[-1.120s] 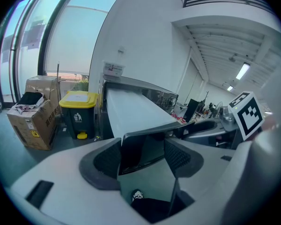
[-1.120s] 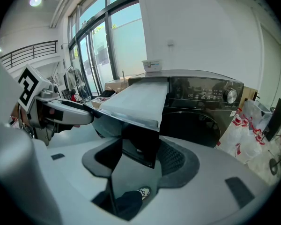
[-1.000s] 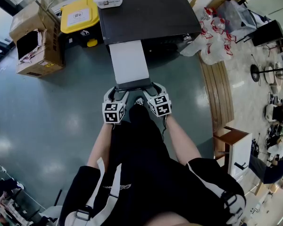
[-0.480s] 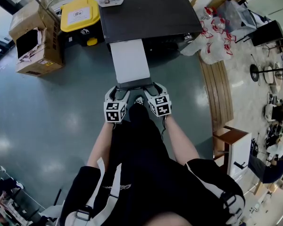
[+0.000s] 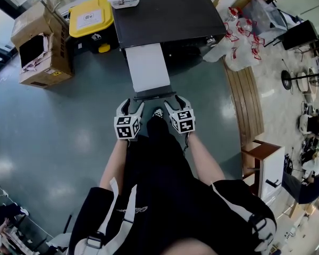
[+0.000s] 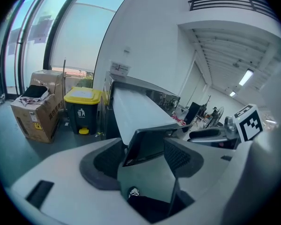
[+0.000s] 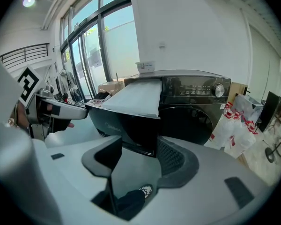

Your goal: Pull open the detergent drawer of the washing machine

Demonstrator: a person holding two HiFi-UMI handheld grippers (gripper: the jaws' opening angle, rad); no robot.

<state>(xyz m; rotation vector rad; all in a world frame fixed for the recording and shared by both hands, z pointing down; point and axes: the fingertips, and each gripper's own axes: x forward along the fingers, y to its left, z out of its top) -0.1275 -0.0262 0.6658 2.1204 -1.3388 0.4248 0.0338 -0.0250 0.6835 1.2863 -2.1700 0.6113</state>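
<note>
Washing machine: the dark washing machine (image 5: 165, 12) stands on the floor at the top of the head view. A small white container rests on its lid.
Detergent drawer: the pale detergent drawer (image 5: 147, 68) projects a long way out of the machine's front towards the person. Its top face is exposed along nearly its whole length.
Drawer front: the dark front panel (image 5: 155, 95) sits at the near end of the drawer, between the two claws.
Left claw: the left claw (image 5: 133, 104) has its jaws well apart. The panel's left end shows in the gap, but no pad is seen pressing on it, so nothing is held.
Right claw: the right claw (image 5: 175, 102) is likewise spread wide. The panel's right end lies just ahead of its pads, with no grip.
Progress: by inspection the pull appears complete, as the drawer stands open and far out.
Remaining: little is judged to remain, beyond drawing both claws clear. Whether the drawer has reached its stop cannot be told.
</note>
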